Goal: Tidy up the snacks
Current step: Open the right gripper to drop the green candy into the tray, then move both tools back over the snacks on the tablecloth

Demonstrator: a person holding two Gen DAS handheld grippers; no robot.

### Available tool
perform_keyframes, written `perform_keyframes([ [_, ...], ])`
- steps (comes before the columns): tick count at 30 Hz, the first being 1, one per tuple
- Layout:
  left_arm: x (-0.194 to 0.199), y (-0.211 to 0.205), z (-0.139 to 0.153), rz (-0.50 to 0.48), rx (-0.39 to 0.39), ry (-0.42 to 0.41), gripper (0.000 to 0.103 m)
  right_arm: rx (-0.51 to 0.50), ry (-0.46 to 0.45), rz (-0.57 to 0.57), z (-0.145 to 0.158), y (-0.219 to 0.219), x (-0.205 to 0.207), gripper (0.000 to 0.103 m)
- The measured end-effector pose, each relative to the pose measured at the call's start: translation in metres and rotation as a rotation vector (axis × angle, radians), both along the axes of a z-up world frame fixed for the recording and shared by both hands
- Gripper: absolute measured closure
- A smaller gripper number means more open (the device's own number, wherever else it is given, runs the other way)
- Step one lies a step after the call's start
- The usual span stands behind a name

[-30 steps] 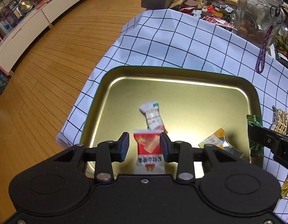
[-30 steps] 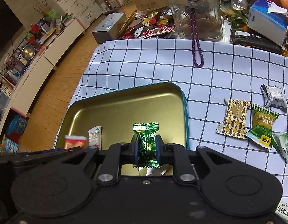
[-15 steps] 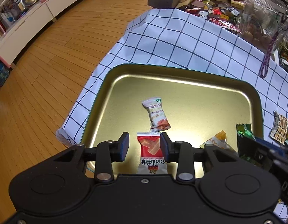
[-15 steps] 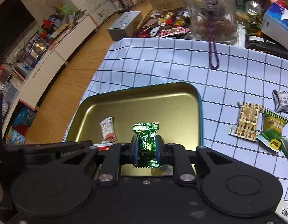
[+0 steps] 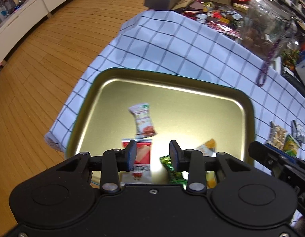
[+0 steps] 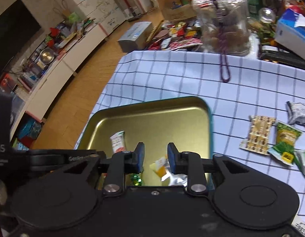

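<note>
A gold tray point(image 5: 192, 106) point(image 6: 152, 118) lies on the checked cloth. In it lie a white-and-red snack point(image 5: 142, 121) point(image 6: 118, 144), a red packet point(image 5: 141, 158), a green candy point(image 5: 172, 169) point(image 6: 136, 179) and an orange-and-silver packet point(image 5: 207, 148) point(image 6: 162, 165). My left gripper point(image 5: 152, 154) is open and empty above the tray's near edge, over the red packet. My right gripper point(image 6: 155, 156) is open and empty above the tray, the green candy lying below its left finger.
Several wrapped snacks point(image 6: 259, 134) lie on the cloth right of the tray. A glass jar point(image 6: 223, 25) with a purple cord point(image 6: 224, 67) stands at the back among boxes and clutter. The cloth's edge drops to wooden floor point(image 5: 43, 59) on the left.
My right gripper has opened and dropped the green candy into the tray. My left gripper has pulled back and up from the red packet, which stays in the tray.
</note>
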State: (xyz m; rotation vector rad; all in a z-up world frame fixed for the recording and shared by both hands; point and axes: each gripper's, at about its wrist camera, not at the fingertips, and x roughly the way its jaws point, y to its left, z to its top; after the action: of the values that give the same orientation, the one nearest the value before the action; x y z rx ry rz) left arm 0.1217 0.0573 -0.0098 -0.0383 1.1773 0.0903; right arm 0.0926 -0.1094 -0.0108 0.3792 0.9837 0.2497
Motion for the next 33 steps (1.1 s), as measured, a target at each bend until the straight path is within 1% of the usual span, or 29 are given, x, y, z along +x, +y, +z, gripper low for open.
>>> perform_keyframes([
  [8,-0.002,-0.055,0.01,-0.12,-0.089,0.013,0.058,-0.066,0.036,-0.097,-0.003,-0.053,-0.012,0.072],
  [12,-0.006,-0.082,0.009,-0.18,-0.094,0.028,0.058,-0.118,0.061,-0.138,-0.007,-0.088,-0.024,0.066],
  [16,-0.01,-0.104,0.003,-0.23,-0.1,0.049,0.058,-0.172,0.076,-0.163,-0.013,-0.119,-0.043,0.066],
  [18,-0.011,-0.114,0.001,-0.251,-0.101,0.059,0.058,-0.19,0.077,-0.181,-0.015,-0.132,-0.053,0.064],
  [20,-0.013,-0.124,-0.002,-0.269,-0.095,0.062,0.058,-0.199,0.058,-0.209,-0.013,-0.142,-0.064,0.063],
  [22,-0.014,-0.133,-0.005,-0.286,-0.089,0.066,0.058,-0.221,0.012,-0.244,-0.009,-0.148,-0.074,0.062],
  [23,-0.016,-0.137,-0.006,-0.295,-0.087,0.071,0.058,-0.236,-0.016,-0.263,-0.006,-0.151,-0.08,0.061],
  [25,-0.018,-0.146,-0.009,-0.313,-0.088,0.079,0.058,-0.257,-0.042,-0.287,-0.001,-0.155,-0.085,0.058],
  [27,-0.021,-0.154,-0.011,-0.342,-0.099,0.091,0.058,-0.248,-0.019,-0.276,0.001,-0.161,-0.086,0.057],
  [30,-0.027,-0.165,-0.016,-0.395,-0.102,0.112,0.058,-0.203,0.026,-0.227,-0.001,-0.169,-0.088,0.057],
  [33,-0.031,-0.17,-0.021,-0.417,-0.081,0.12,0.058,-0.237,0.054,-0.166,-0.007,-0.169,-0.096,0.057],
])
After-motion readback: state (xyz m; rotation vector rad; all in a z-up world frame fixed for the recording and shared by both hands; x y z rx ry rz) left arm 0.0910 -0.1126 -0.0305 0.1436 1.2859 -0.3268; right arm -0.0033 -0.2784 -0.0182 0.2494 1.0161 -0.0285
